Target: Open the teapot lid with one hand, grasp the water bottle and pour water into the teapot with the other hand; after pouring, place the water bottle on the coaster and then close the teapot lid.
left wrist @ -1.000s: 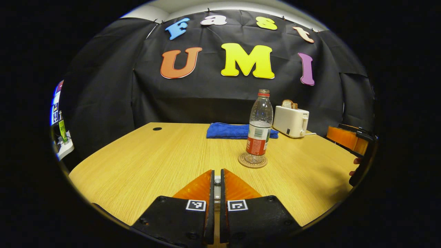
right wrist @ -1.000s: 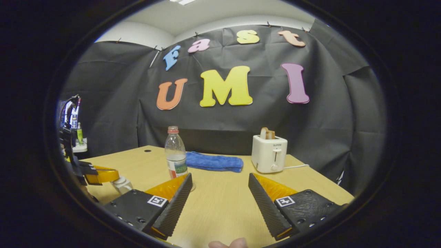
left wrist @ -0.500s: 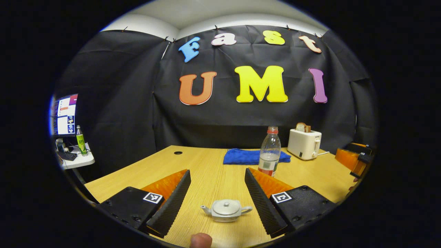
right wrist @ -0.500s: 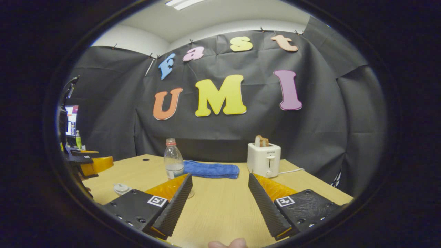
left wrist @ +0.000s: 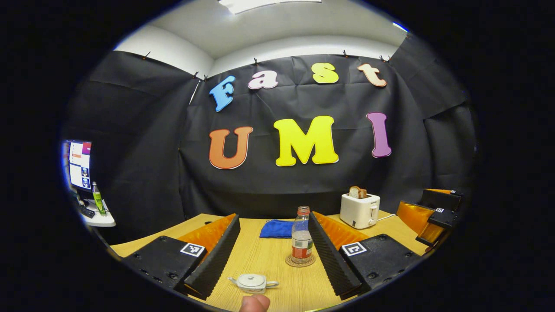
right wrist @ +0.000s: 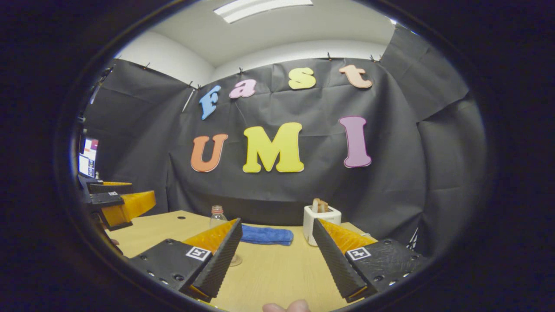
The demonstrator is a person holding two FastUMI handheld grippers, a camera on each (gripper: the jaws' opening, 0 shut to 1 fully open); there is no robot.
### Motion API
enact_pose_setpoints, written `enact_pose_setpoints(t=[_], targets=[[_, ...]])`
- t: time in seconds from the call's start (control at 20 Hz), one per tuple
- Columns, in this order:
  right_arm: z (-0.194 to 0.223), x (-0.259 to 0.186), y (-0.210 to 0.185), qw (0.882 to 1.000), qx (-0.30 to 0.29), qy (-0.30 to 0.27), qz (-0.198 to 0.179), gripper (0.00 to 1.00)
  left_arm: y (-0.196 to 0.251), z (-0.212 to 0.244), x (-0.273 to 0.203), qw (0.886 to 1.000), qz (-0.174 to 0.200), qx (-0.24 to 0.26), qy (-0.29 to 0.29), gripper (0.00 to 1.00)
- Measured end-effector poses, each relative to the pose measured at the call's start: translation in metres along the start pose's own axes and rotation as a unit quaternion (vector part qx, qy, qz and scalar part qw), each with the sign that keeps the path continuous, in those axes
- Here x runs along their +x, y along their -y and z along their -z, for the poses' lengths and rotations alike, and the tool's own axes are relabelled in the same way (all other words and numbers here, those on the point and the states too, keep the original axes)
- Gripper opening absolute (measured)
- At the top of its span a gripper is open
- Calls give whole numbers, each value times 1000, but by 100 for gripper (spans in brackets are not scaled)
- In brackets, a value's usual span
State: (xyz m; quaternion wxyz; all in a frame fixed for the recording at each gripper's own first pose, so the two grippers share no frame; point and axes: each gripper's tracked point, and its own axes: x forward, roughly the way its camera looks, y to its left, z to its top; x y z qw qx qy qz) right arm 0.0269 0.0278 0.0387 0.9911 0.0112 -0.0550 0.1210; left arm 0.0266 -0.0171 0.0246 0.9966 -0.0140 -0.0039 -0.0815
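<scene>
Left gripper view, left to right: left hand-held gripper (left wrist: 273, 253) has its jaws spread wide, nothing between them. White teapot (left wrist: 253, 281) sits low on the wooden table (left wrist: 264, 255), lid (left wrist: 251, 279) on. Beyond it the water bottle (left wrist: 301, 236) stands upright on a round coaster (left wrist: 300, 261), red cap on, partly filled. Blue towel (left wrist: 277, 229) lies behind the bottle, white toaster (left wrist: 359, 209) with bread further right. At the right edge of this view the other gripper shows, well apart from everything.

Right gripper view: right hand-held gripper (right wrist: 276, 255) equally wide open and empty. Bottle top peeks over its left finger (right wrist: 219, 255).

Judgement: bottle on coaster, lid seated, both grippers free and raised off the table. Either the task is complete or it has not begun; cannot tell which. If starting, next move calls for one gripper to come down over the small lid knob, jaws narrowed and centred.
</scene>
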Motion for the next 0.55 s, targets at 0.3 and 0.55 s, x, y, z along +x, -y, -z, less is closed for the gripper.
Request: enact_pose_setpoints(t=[0.3, 0.55], targets=[[3, -5, 0, 1000, 3, -7, 0, 98, 12, -3, -7, 1000, 7, 5, 1, 99], [2, -7, 0, 1000, -1, -8, 0, 98, 14, 1, -8, 1000, 5, 4, -3, 99]])
